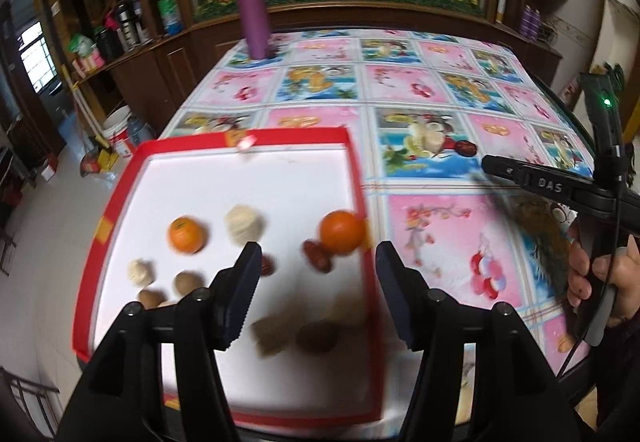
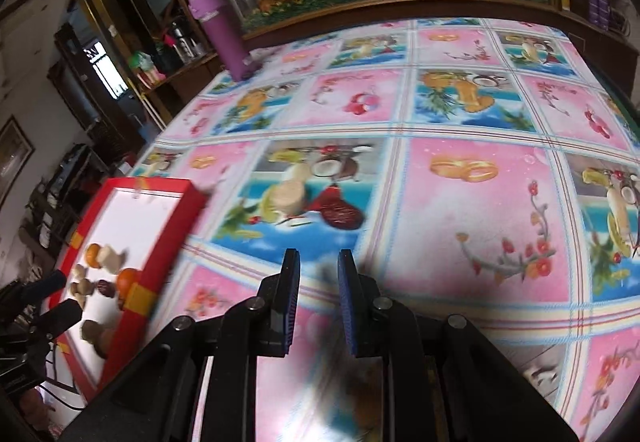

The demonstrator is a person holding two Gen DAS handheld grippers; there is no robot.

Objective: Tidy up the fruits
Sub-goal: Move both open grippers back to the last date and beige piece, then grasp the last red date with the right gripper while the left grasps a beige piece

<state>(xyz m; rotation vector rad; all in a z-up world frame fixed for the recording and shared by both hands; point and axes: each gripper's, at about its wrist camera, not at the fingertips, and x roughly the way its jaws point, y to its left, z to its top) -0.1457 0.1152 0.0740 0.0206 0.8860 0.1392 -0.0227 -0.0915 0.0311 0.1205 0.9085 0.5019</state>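
Observation:
A red-rimmed white tray [image 1: 344,137] lies on the table's left side; it also shows in the right wrist view [image 2: 168,238]. In it lie two oranges [image 1: 187,234] [image 1: 342,233], pale round fruits [image 1: 243,224], red dates [image 1: 318,262] and several brown fruits [image 1: 316,338]. My left gripper [image 1: 316,262] is open and empty, above the tray's near part. My right gripper [image 2: 318,264] hovers over the tablecloth right of the tray, empty, its jaws a narrow gap apart; it also shows at the right in the left wrist view [image 1: 492,161].
A purple flask [image 1: 253,11] stands at the table's far left corner. The flowered tablecloth [image 2: 460,169] covers the table. A wooden cabinet [image 1: 360,13] with a flower picture runs behind. Buckets and clutter sit on the floor at left [image 1: 120,133].

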